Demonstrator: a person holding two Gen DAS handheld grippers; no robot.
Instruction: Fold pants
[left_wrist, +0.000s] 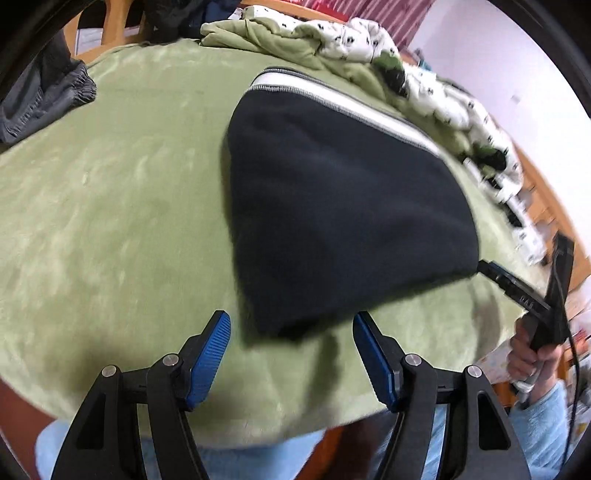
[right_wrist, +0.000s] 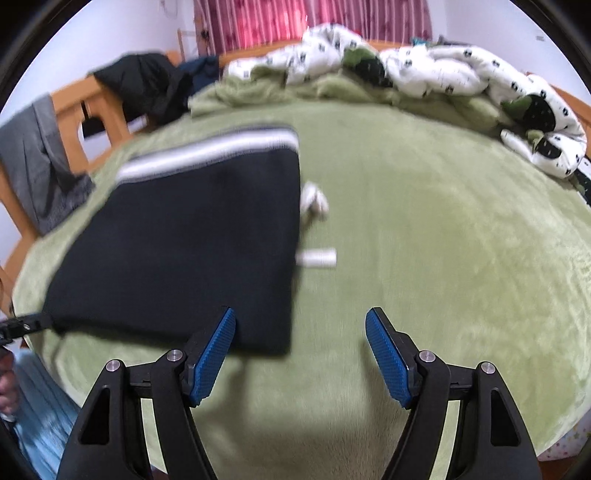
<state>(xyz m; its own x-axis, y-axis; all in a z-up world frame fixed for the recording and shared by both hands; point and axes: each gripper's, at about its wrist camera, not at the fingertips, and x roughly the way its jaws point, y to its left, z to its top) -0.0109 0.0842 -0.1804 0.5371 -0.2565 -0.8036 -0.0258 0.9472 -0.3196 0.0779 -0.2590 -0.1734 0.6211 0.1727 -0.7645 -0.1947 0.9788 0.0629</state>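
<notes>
Black folded pants (left_wrist: 332, 206) with a white striped waistband (left_wrist: 332, 94) lie flat on a green blanket (left_wrist: 110, 206). My left gripper (left_wrist: 291, 332) is open at the pants' near corner, and its blue pads do not press the cloth. My right gripper (right_wrist: 301, 315) is also open; the pants' (right_wrist: 184, 240) near right corner lies just past its left fingertip (right_wrist: 221, 339). Each view shows the other gripper's tip at a pants corner: the right gripper (left_wrist: 517, 288) and the left gripper (right_wrist: 22, 326). White drawstring ends (right_wrist: 317, 256) stick out beside the pants.
A rumpled white patterned quilt (right_wrist: 461, 81) lies along the blanket's far edge. A grey garment (left_wrist: 44, 99) and dark clothes (right_wrist: 147, 81) hang on the wooden bed frame (right_wrist: 74, 107) at the left. A hand (left_wrist: 532, 354) in a light blue sleeve holds the right gripper.
</notes>
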